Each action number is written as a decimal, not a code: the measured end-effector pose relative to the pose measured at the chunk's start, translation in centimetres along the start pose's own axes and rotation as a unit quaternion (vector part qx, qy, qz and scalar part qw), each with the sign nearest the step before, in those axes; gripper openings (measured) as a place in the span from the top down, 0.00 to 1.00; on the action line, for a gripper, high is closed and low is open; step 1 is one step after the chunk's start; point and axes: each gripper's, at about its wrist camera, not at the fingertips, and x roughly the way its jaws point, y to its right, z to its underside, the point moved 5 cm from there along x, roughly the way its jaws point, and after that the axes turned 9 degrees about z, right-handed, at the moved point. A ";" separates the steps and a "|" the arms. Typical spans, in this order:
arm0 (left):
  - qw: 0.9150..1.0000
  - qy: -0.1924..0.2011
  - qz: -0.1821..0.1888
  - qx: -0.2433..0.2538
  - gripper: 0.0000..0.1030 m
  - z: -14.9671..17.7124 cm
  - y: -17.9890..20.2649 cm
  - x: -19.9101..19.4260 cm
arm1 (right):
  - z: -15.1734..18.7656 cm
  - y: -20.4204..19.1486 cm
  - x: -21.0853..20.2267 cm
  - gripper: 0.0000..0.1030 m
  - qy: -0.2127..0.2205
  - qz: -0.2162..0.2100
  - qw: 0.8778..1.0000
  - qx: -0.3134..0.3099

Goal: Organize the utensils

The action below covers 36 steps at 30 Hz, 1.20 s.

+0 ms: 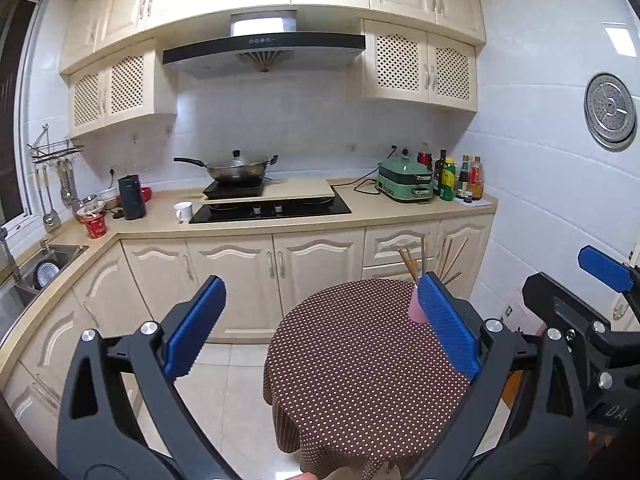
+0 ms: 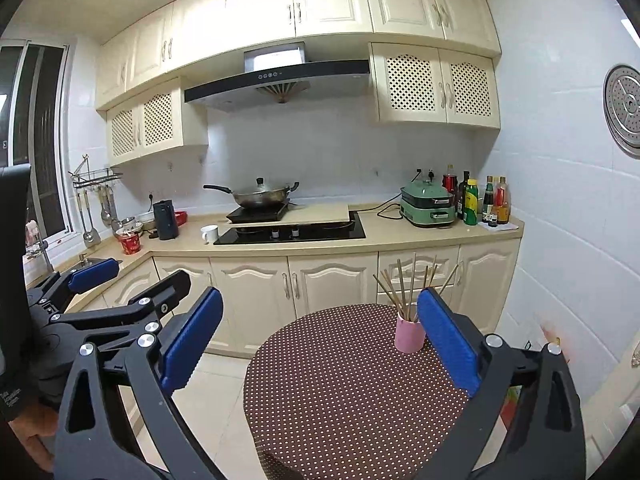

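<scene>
A pink cup (image 2: 409, 336) holding several wooden chopsticks (image 2: 404, 284) stands upright near the far right edge of a round table with a brown dotted cloth (image 2: 340, 384). My right gripper (image 2: 320, 340) hovers in front of the table, open, with nothing between its blue pads; the cup sits just left of its right finger. My left gripper (image 1: 324, 320) is also open and empty. In the left wrist view its right finger hides most of the pink cup (image 1: 416, 312), with the chopsticks (image 1: 412, 264) sticking out above. Both grippers are side by side, apart from the cup.
Behind the table runs an L-shaped counter (image 2: 384, 236) with a hob (image 2: 292, 232), a lidded wok (image 2: 260, 196), a white mug (image 2: 209, 233), a black kettle (image 2: 165, 219), a green cooker (image 2: 428, 204) and bottles (image 2: 480, 200). Ladles hang at the left (image 2: 90, 216) above a sink (image 1: 56, 260).
</scene>
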 end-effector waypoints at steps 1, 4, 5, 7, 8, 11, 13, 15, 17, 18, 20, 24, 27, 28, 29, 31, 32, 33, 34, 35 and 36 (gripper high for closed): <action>1.000 0.001 -0.003 0.000 0.08 0.0 -0.1 -0.4 | 0.0 0.0 -0.1 0.09 0.001 -0.002 1.000 0.001; 1.000 0.005 -0.009 0.001 0.08 0.0 -0.2 -1.2 | -0.1 -0.2 -0.4 0.09 0.002 -0.006 1.000 0.004; 1.000 0.006 -0.011 0.002 0.08 -0.1 -0.3 -1.3 | -0.1 -0.3 -0.6 0.09 0.003 -0.007 1.000 0.003; 1.000 0.009 -0.015 0.004 0.08 -0.2 -0.6 -1.7 | -0.1 -0.4 -0.7 0.09 0.004 -0.008 1.000 0.002; 1.000 0.010 -0.016 0.005 0.08 -0.2 -0.7 -1.8 | -0.2 -0.5 -0.8 0.09 0.007 -0.009 1.000 0.002; 1.000 0.014 -0.019 0.005 0.08 -0.3 -1.1 -2.3 | -0.3 -0.9 -1.2 0.09 0.011 -0.010 1.000 0.002; 1.000 0.016 -0.020 0.007 0.08 -0.4 -1.2 -2.6 | -0.4 -1.1 -1.5 0.09 0.015 -0.009 1.000 0.001; 0.999 0.021 -0.023 0.007 0.08 -0.5 -1.4 -3.0 | -0.3 -1.3 -1.5 0.09 0.014 -0.010 1.000 0.000; 0.999 0.023 -0.023 0.007 0.08 -0.5 -1.5 -3.2 | -0.4 -1.5 -1.6 0.09 0.016 -0.012 1.000 0.001; 0.999 0.025 -0.023 0.007 0.08 -0.6 -1.6 -3.3 | -0.4 -1.5 -1.7 0.09 0.017 -0.012 1.000 0.001; 0.999 0.027 -0.025 0.007 0.08 -0.8 -1.9 -3.4 | -0.5 -1.6 -1.8 0.09 0.017 -0.013 1.000 0.001; 0.999 0.029 -0.028 0.007 0.08 -0.9 -2.1 -3.5 | -0.5 -2.0 -1.9 0.09 0.018 -0.015 1.000 0.001; 0.999 0.029 -0.029 0.005 0.08 -1.0 -2.4 -3.6 | -0.6 -2.3 -2.0 0.08 0.019 -0.017 1.000 0.000; 0.999 0.030 -0.030 0.005 0.08 -1.0 -2.5 -3.6 | -0.5 -2.3 -1.9 0.08 0.019 -0.018 1.000 -0.001; 0.999 0.030 -0.030 0.005 0.08 -1.1 -2.5 -3.6 | -0.6 -2.4 -2.0 0.08 0.019 -0.018 1.000 -0.001; 0.999 0.030 -0.031 0.004 0.08 -1.1 -2.6 -3.6 | -0.7 -2.4 -1.9 0.08 0.019 -0.018 1.000 -0.002; 0.999 0.031 -0.032 0.005 0.08 -1.1 -2.6 -3.6 | -0.8 -2.4 -1.8 0.08 0.019 -0.019 1.000 -0.001; 0.999 0.031 -0.032 0.005 0.08 -1.2 -2.5 -3.5 | -0.8 -2.4 -1.8 0.08 0.019 -0.019 1.000 -0.001; 0.999 0.031 -0.032 0.005 0.08 -1.2 -2.5 -3.5 | -0.9 -2.4 -1.8 0.08 0.019 -0.019 1.000 -0.001; 0.999 0.030 -0.032 0.005 0.08 -1.2 -2.5 -3.5 | -0.9 -2.3 -1.7 0.08 0.019 -0.020 1.000 -0.002; 0.999 0.031 -0.033 0.005 0.08 -1.2 -2.5 -3.5 | -0.9 -2.4 -1.7 0.08 0.019 -0.020 1.000 -0.002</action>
